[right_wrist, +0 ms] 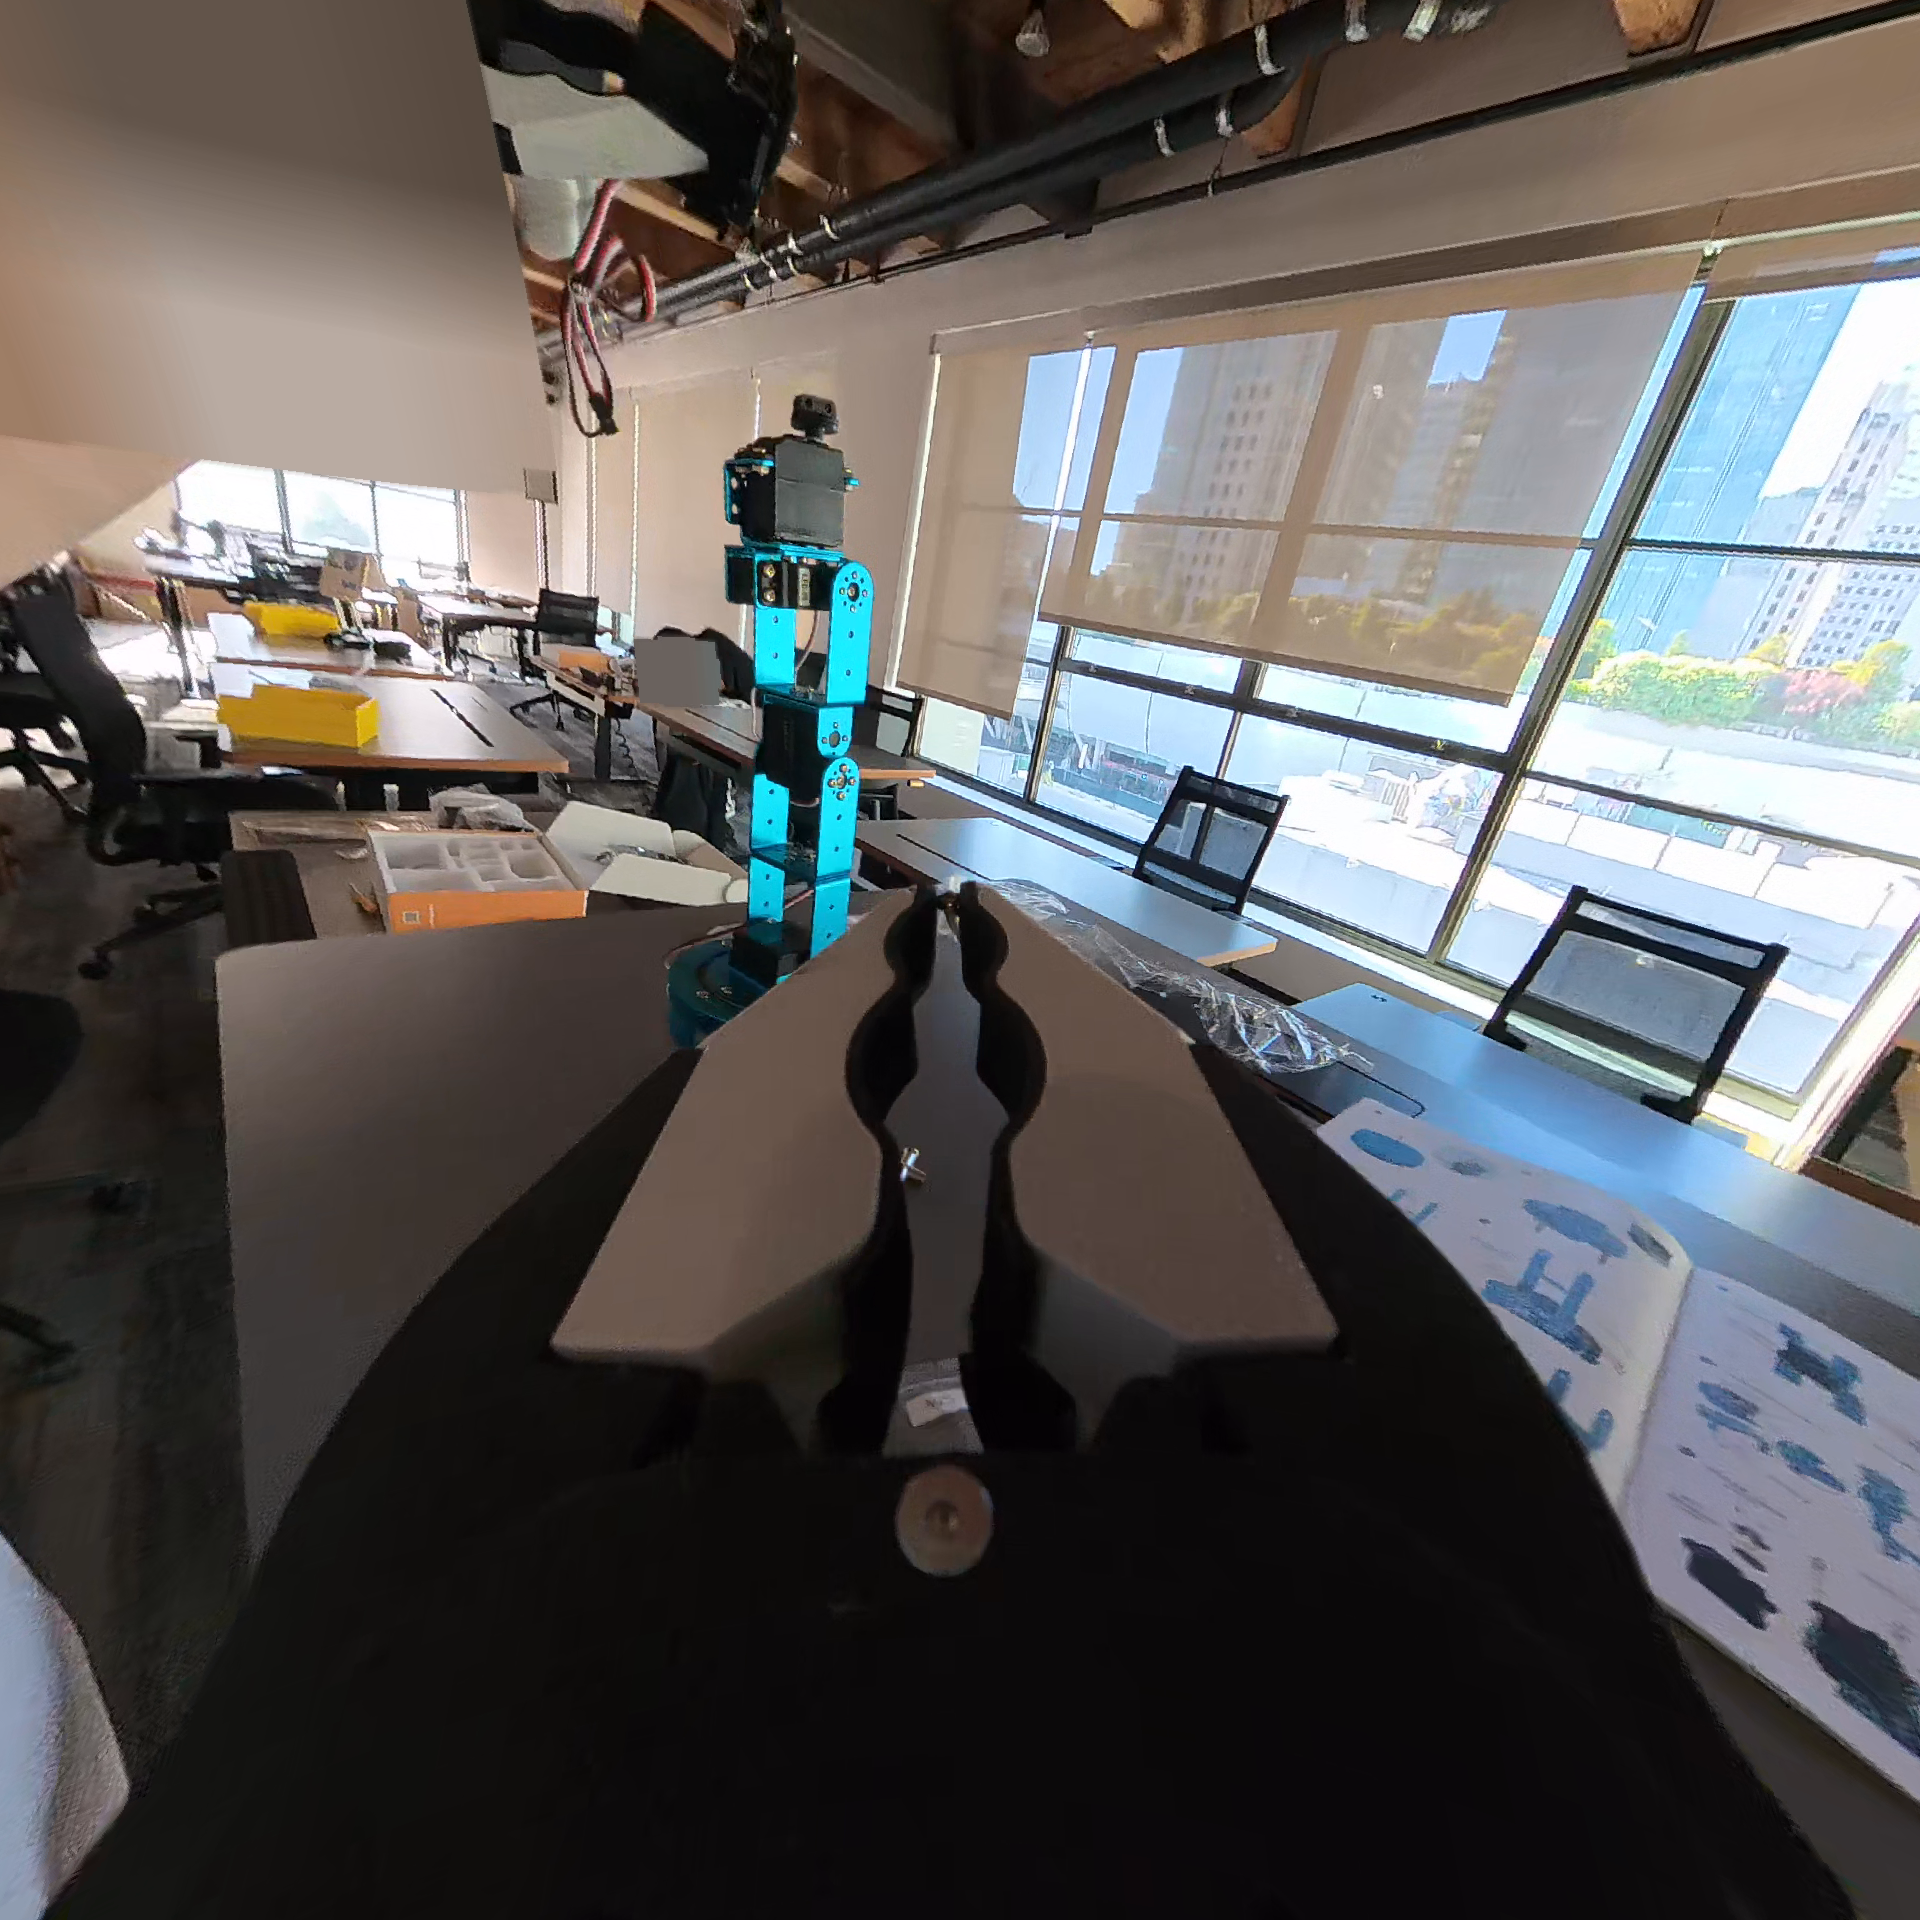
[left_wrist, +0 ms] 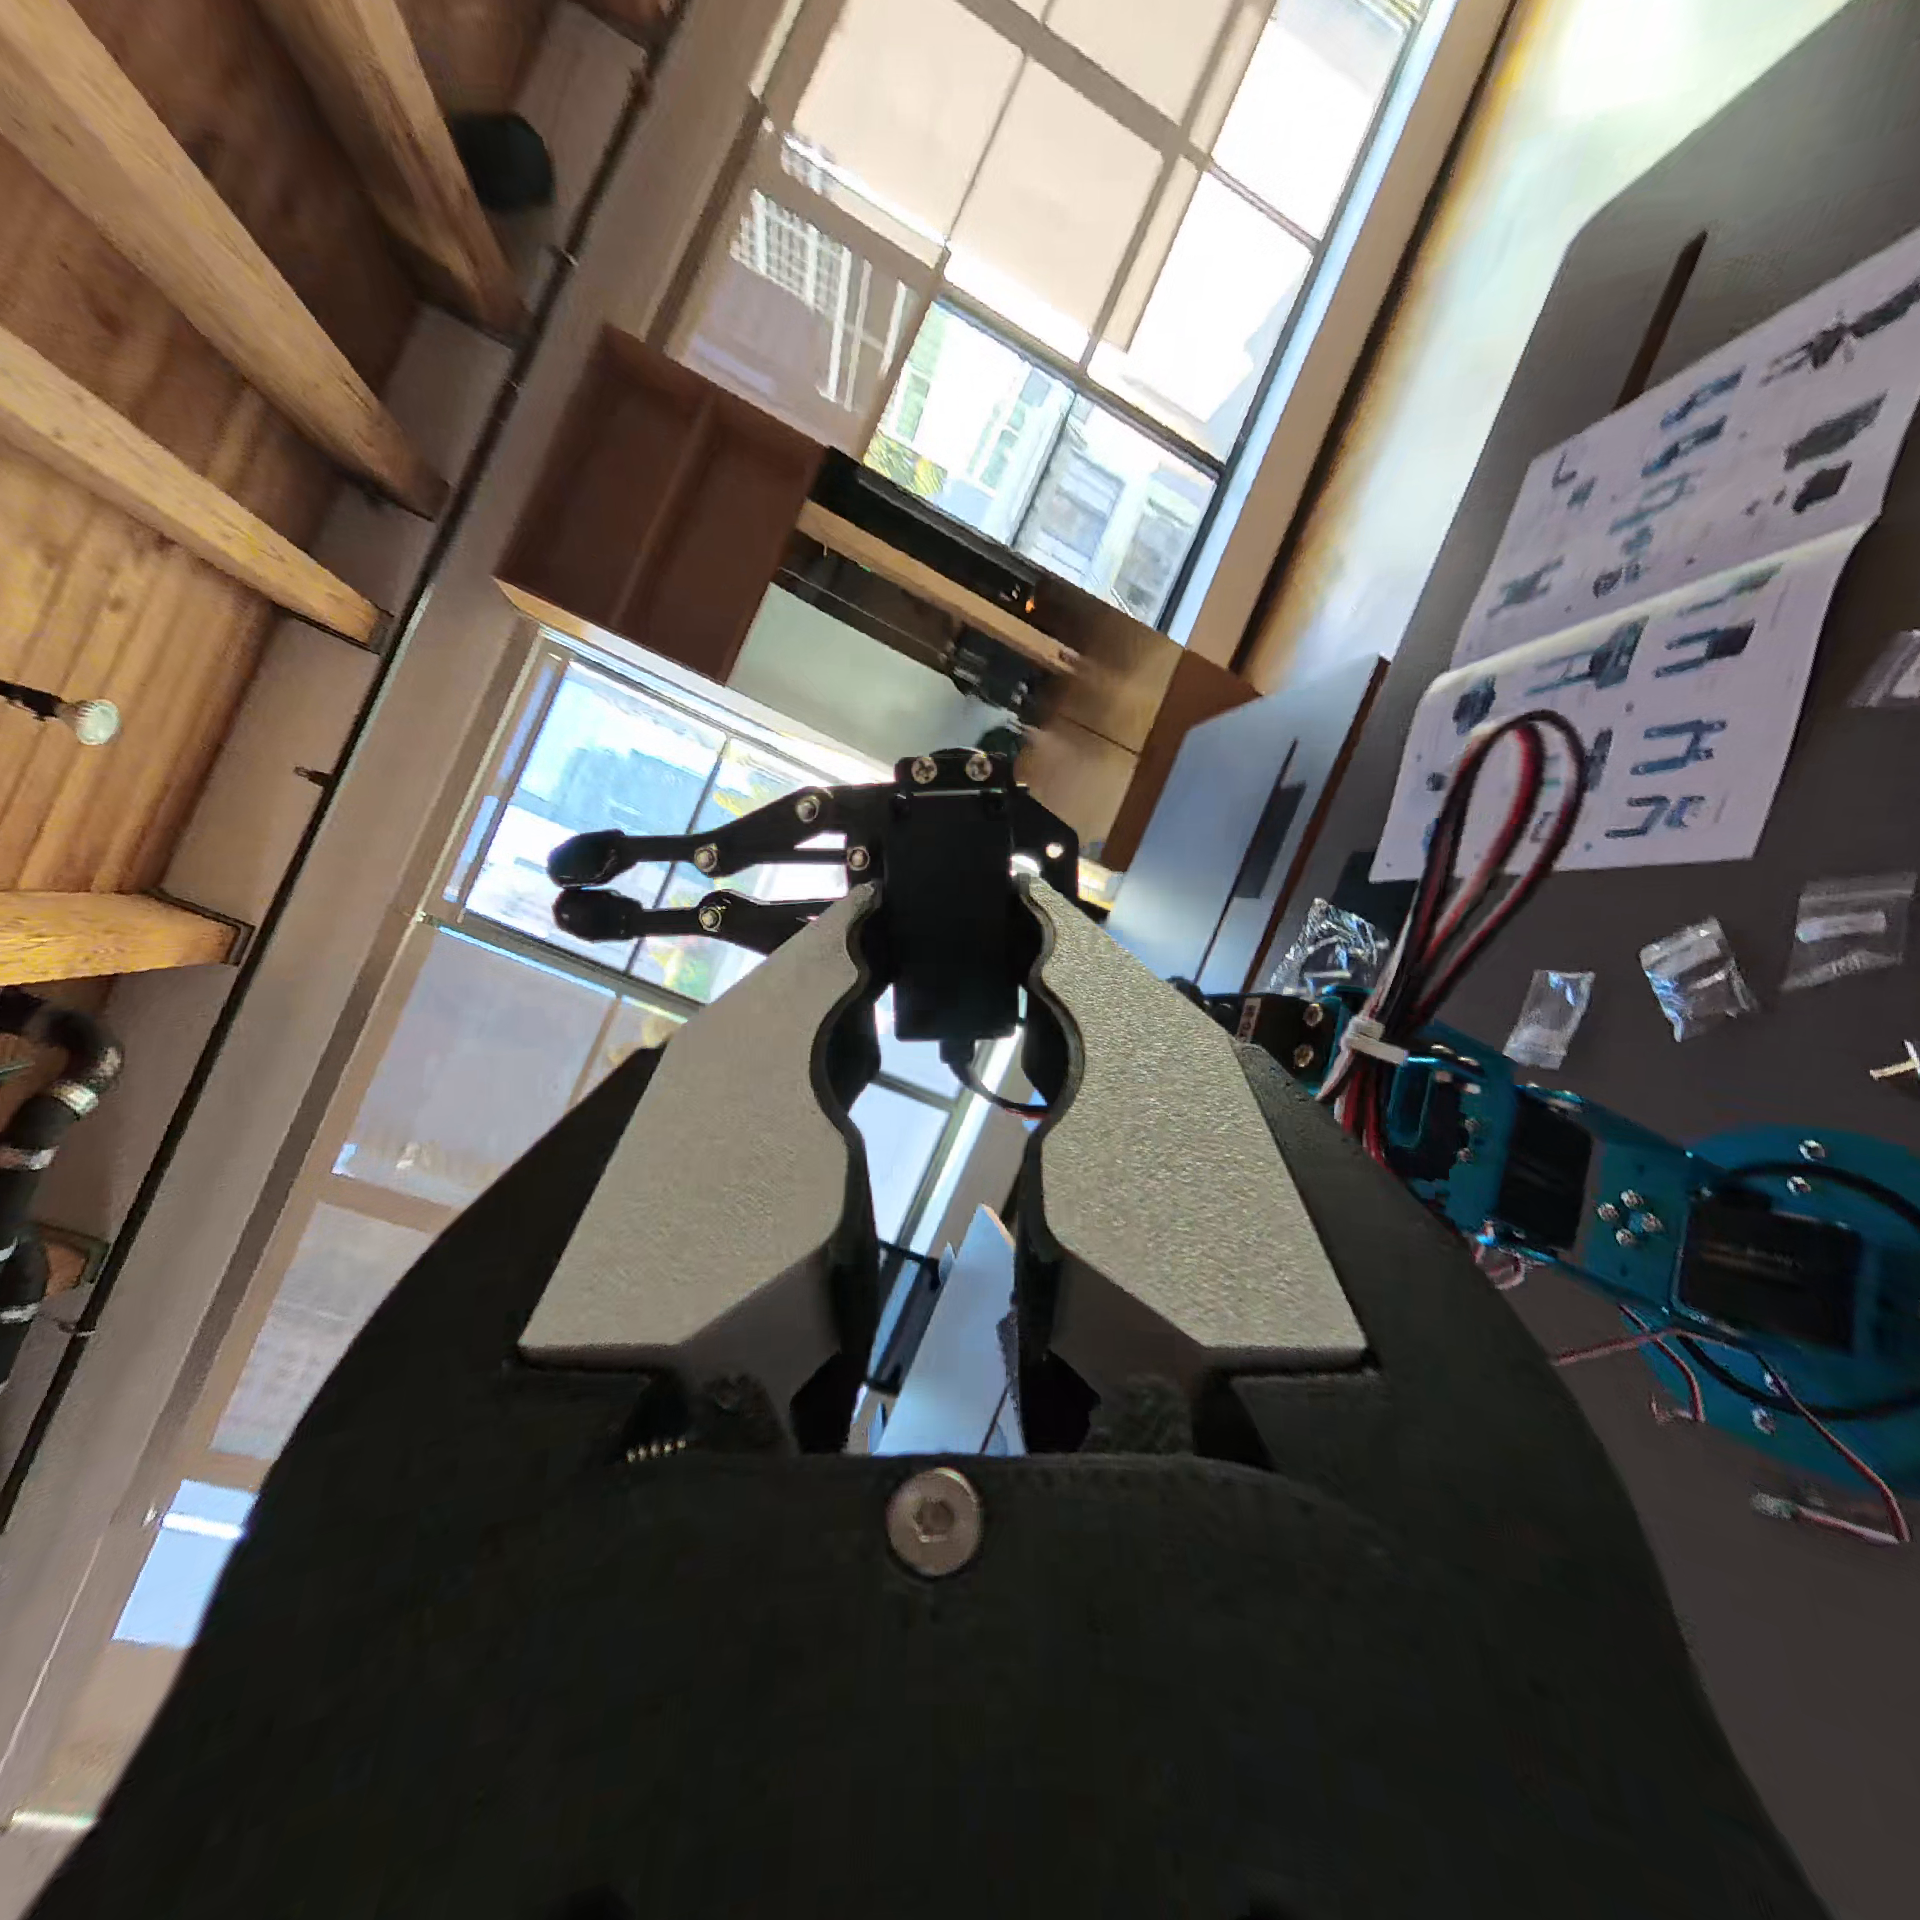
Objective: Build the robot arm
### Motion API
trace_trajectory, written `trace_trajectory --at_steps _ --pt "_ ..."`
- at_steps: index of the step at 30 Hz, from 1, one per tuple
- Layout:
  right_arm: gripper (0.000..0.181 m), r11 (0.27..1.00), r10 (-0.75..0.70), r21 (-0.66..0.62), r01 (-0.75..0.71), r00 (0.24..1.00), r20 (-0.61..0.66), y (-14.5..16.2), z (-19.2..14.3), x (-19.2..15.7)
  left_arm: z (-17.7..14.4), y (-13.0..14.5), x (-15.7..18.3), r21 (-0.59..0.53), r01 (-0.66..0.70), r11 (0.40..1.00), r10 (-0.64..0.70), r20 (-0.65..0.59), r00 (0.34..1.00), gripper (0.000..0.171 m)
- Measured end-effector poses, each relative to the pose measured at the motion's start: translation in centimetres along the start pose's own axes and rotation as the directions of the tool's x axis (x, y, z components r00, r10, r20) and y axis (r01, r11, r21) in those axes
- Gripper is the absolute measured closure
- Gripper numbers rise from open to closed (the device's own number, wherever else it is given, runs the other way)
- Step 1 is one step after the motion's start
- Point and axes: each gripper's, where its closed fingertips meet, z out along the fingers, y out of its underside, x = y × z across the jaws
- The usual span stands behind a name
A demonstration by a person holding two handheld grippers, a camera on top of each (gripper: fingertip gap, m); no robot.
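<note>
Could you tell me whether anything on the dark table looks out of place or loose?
Yes: one small screw lies alone on the table, seen between the right gripper fingers, away from the small plastic bags.

My left wrist camera sits just behind my left jaws, rolled hard sideways, so the dark table [left_wrist: 1662, 1662] runs up its right edge and the windows [left_wrist: 1039, 343] lie ahead. My right wrist camera rides level behind my right jaws, low over that table [right_wrist: 436, 1039], facing the windows [right_wrist: 1455, 623]. Both share the blue arm kit [left_wrist: 1621, 1226] [right_wrist: 805, 727] and the open booklet [left_wrist: 1662, 623] [right_wrist: 1714, 1403].
</note>
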Motion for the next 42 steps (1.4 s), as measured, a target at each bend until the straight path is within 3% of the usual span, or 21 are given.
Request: trace_trajectory --at_steps 3,6,9,12,15,22,27,31,38,42 --pt "0.178 0.999 -0.027 -0.036 0.026 0.999 -0.018 -0.9 -0.6 0.3 0.7 1.3 0.3 -0.006 0.006 1.0 -0.006 0.011 1.0 0.151" --pt "0.178 0.996 -0.048 -0.076 0.044 0.997 -0.057 -0.9 -2.0 0.7 1.6 2.9 0.1 -0.153 0.074 0.986 -0.078 -0.019 0.997 0.151" --pt "0.178 0.991 -0.045 -0.128 0.036 0.996 -0.071 0.3 -3.3 1.2 1.8 3.7 0.0 -0.312 0.17 0.935 -0.191 -0.04 0.981 0.151" --pt "0.178 0.991 -0.054 -0.123 0.046 0.997 -0.06 0.8 -3.7 2.0 1.6 3.3 0.2 -0.431 0.244 0.869 -0.283 -0.026 0.959 0.151" --pt "0.178 0.993 -0.045 -0.107 0.043 0.999 -0.017 0.6 -3.3 3.3 1.5 1.6 -0.1 -0.498 0.218 0.839 -0.245 0.011 0.969 0.15" --pt "0.178 0.956 -0.272 -0.059 0.286 0.946 0.175 -1.2 -2.6 7.6 2.4 -0.2 0.6 -0.763 0.286 0.58 -0.253 0.165 0.953 0.15" --pt "0.178 0.949 -0.308 0.046 0.311 0.891 0.335 -2.4 -3.0 9.6 3.4 0.6 1.8 -0.884 0.321 0.338 -0.243 0.248 0.938 0.15" --pt "0.178 0.969 -0.246 0.084 0.232 0.887 0.39 -2.2 -4.4 11.3 4.7 1.0 1.8 -0.928 0.316 0.196 -0.191 0.28 0.941 0.15" --pt "0.179 0.993 -0.114 0.084 0.086 0.901 0.419 -0.5 -6.7 13.9 5.4 2.9 2.5 -0.964 0.257 0.071 -0.082 0.251 0.965 0.15" --pt "0.178 0.996 -0.087 0.055 0.07 0.895 0.438 0.6 -7.3 14.2 5.5 4.0 2.3 -0.975 0.199 0.093 -0.005 0.2 0.98 0.15"
